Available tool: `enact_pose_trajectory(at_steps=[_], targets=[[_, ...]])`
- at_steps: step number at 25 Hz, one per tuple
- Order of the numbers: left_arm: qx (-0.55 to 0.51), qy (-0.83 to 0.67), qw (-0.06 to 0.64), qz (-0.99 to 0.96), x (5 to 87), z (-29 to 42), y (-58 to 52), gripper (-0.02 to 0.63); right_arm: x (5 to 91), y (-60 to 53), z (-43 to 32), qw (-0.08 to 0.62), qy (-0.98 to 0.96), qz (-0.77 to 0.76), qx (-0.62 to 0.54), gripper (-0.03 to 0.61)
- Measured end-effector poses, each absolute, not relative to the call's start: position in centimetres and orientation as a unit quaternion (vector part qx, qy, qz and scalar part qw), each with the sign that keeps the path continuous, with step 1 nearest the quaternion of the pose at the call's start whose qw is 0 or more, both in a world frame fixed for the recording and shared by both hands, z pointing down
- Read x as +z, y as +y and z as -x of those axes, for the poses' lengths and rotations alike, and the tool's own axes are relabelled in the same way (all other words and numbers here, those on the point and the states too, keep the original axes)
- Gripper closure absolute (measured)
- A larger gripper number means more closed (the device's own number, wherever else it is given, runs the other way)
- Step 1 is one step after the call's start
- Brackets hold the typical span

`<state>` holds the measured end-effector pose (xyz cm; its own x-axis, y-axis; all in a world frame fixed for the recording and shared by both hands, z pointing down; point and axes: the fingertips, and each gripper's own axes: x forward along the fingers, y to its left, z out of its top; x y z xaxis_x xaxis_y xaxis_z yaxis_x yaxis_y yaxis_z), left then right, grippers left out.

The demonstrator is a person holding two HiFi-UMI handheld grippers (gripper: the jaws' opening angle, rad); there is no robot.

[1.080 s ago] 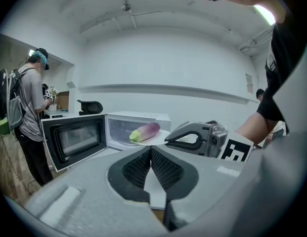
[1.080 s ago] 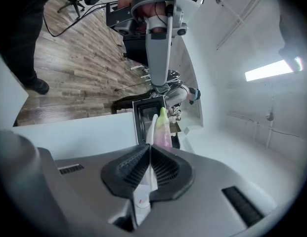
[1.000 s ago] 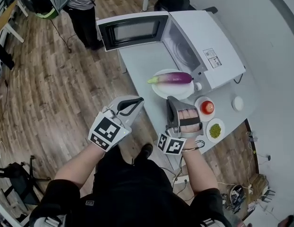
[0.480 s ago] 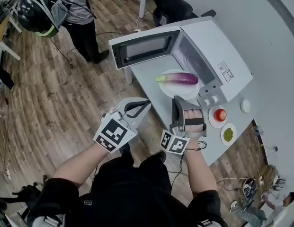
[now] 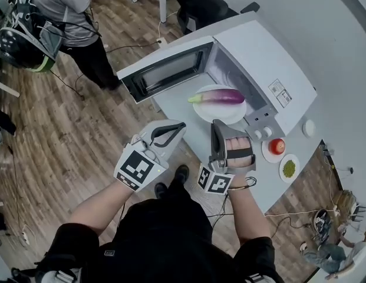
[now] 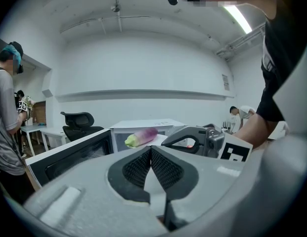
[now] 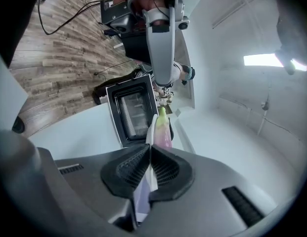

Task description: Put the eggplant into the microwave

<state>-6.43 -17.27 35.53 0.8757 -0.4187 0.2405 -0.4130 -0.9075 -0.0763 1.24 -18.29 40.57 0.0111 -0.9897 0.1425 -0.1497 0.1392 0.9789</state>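
A purple eggplant (image 5: 221, 96) with a green stem lies on a white plate (image 5: 230, 114) on the grey table, right in front of the microwave (image 5: 259, 69). The microwave's door (image 5: 165, 72) stands swung open to the left. My right gripper (image 5: 216, 124) is shut and empty, its tips just short of the plate's near rim. My left gripper (image 5: 179, 125) is also shut and empty, over the table's left edge. In the right gripper view the eggplant (image 7: 163, 128) lies straight ahead of the shut jaws. In the left gripper view the eggplant (image 6: 142, 136) shows beyond them.
A small plate with a tomato (image 5: 277, 147), a small plate of green food (image 5: 289, 169) and a small white round object (image 5: 309, 128) sit at the table's right. A person (image 5: 68, 16) stands on the wooden floor at upper left. A black chair (image 5: 200, 5) is behind the microwave.
Both grippers have moved forward together toward the table, and the plate with the eggplant now lies closer to the right gripper's tips. Both pairs of jaws have stayed shut.
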Motion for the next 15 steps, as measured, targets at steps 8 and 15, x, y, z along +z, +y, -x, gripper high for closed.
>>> enact_pose_trajectory(at_steps=[8, 15], targets=[[-0.151, 0.206, 0.009, 0.967, 37.1, 4.7, -21.0, 0.604, 41.2, -20.5, -2.0, 0.504, -0.563, -0.515, -0.405, 0.554], [-0.156, 0.160, 0.064, 0.973, 37.4, 3.6, -23.5, 0.604, 42.1, -22.4, -2.6, 0.543, -0.523, -0.540, -0.374, 0.554]])
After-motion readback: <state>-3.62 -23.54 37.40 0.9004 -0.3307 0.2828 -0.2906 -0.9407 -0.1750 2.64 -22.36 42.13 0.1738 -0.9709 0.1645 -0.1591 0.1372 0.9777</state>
